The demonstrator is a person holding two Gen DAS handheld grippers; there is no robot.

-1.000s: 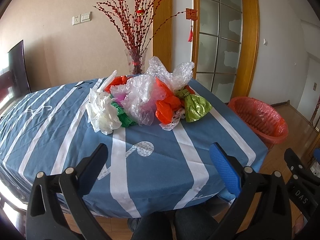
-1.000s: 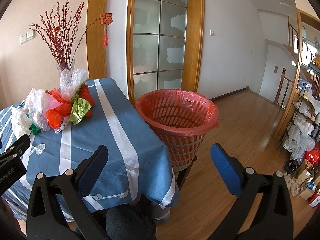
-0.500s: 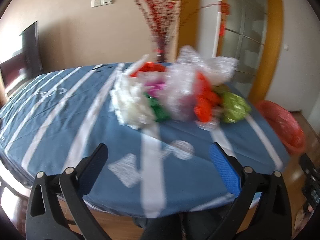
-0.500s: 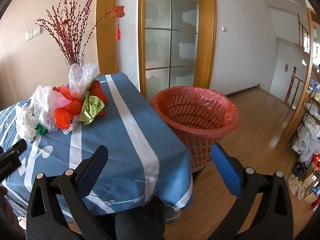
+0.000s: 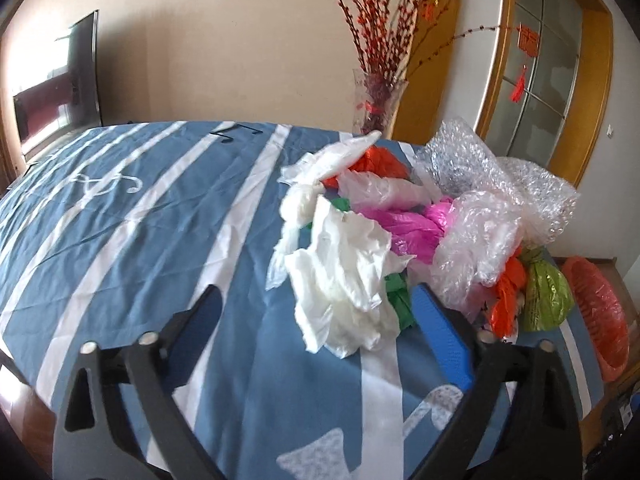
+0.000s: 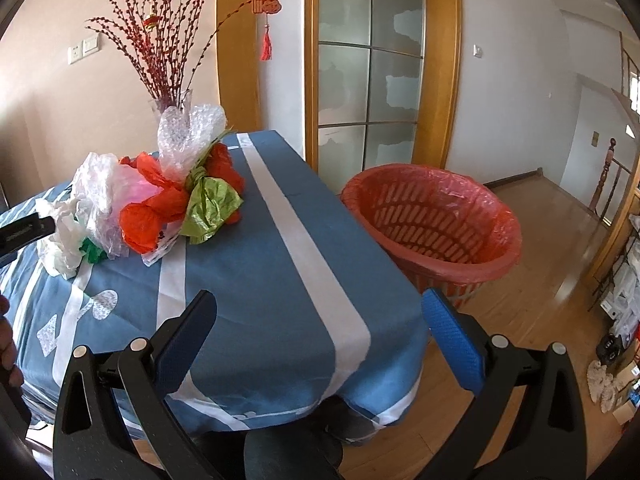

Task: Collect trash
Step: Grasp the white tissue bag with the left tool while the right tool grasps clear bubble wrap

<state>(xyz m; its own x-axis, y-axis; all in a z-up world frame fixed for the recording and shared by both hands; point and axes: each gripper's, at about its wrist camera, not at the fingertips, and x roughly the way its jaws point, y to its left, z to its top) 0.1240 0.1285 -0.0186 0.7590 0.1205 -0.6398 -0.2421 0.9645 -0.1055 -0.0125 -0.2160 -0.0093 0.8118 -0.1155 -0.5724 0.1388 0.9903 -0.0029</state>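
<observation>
Left gripper [image 5: 320,324]: jaws wide, just been closing a little; white bag [image 5: 344,280] of the trash pile [image 5: 420,232] sits between the 2 fingers, no pad contact visible. Right gripper [image 6: 320,324]: wide open, empty; bin [image 6: 432,220] ahead-right, pile ahead-left.

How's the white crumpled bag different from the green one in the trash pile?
The white bag is pale, loosely crumpled and spread open; the green bag is shiny yellow-green and knotted at its top. The white one lies at the pile's left end, by the left gripper; the green one lies nearest the red basket. Both rest on the blue tablecloth.
</observation>
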